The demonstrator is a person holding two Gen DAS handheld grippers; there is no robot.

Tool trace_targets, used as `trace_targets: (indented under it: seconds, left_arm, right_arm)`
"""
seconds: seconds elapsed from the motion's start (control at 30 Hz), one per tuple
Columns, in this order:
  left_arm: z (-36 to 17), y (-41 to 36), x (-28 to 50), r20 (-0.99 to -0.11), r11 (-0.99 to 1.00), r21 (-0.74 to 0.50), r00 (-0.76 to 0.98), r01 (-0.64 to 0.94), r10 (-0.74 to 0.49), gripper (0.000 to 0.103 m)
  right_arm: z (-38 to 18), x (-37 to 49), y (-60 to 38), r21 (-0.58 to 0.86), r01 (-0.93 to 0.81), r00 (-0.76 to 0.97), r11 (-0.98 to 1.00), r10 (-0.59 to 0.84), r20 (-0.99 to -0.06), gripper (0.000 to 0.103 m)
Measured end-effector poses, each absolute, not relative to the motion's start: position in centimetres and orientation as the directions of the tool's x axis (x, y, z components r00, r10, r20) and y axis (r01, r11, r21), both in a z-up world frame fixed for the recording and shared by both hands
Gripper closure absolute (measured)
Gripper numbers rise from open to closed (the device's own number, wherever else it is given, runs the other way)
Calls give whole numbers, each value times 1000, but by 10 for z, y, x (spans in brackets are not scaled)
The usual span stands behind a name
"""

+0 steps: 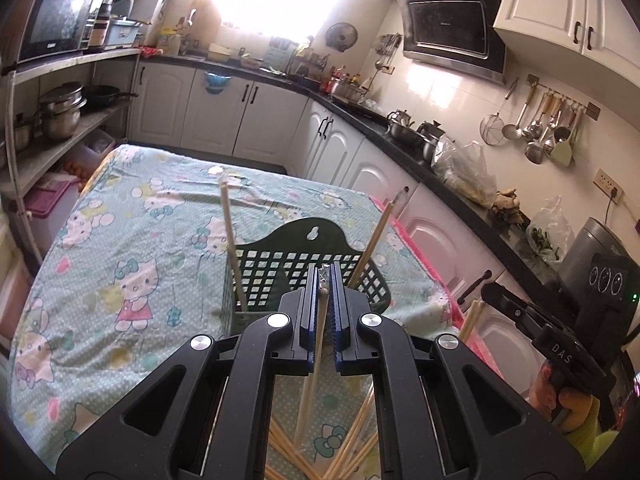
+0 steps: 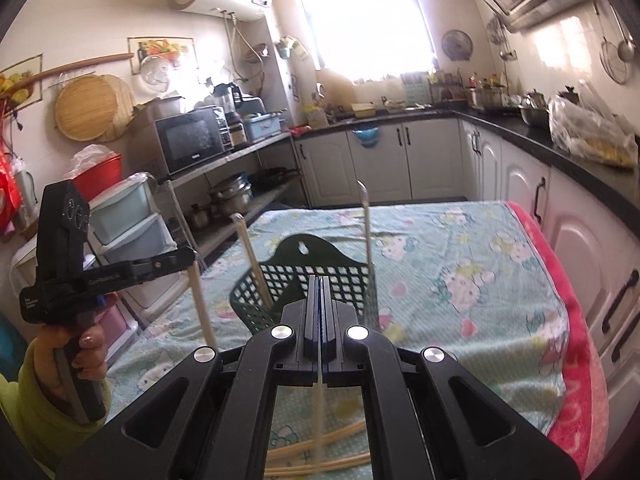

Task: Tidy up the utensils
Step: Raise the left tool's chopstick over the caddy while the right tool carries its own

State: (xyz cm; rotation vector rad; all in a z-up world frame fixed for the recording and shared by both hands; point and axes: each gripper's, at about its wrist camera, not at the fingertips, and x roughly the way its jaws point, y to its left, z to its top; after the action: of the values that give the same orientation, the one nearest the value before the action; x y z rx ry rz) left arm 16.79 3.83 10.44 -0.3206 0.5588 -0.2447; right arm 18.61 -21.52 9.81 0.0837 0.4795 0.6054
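Observation:
In the left wrist view my left gripper [image 1: 325, 270] is shut on a wooden chopstick [image 1: 310, 376]; its metal-capped end shows between the pads and its shaft hangs below. Just beyond stands a dark green mesh utensil basket [image 1: 280, 270] with two chopsticks [image 1: 230, 236] leaning in it. My right gripper [image 2: 320, 280] is shut on a pale chopstick [image 2: 319, 420] that hangs down behind the basket [image 2: 340, 276]. Each gripper also shows in the other's view: the right gripper [image 1: 486, 292] at the right, the left gripper [image 2: 192, 256] at the left, both held by hands in green sleeves.
Several loose chopsticks [image 1: 344, 452] lie on the cartoon-print tablecloth [image 1: 132, 216] beneath the grippers. A pink cloth edge [image 2: 576, 360] borders the table on the cabinet side. White cabinets [image 1: 348, 148] and a black counter run along the right; shelves with pots [image 1: 60, 116] stand at the left.

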Motion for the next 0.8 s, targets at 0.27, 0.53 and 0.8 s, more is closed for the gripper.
trace_targets:
  seconds: [0.27,0.53,0.8]
  left_arm:
    - [118,31,168,-450,917,-358,828,177,-335,100]
    - [136,28,171,-414,916,-347,844,202,-343,100]
    - [160,27,177,-369,915,-336,862,225,-347,100]
  right_arm:
    - [115,183,-202,194,-549,726,813,579,-371,102]
    - [126,188,-192,193,-566,726,801,596,-344,102]
    - [145,198,-183,184,-582,729,792,608,-314,102]
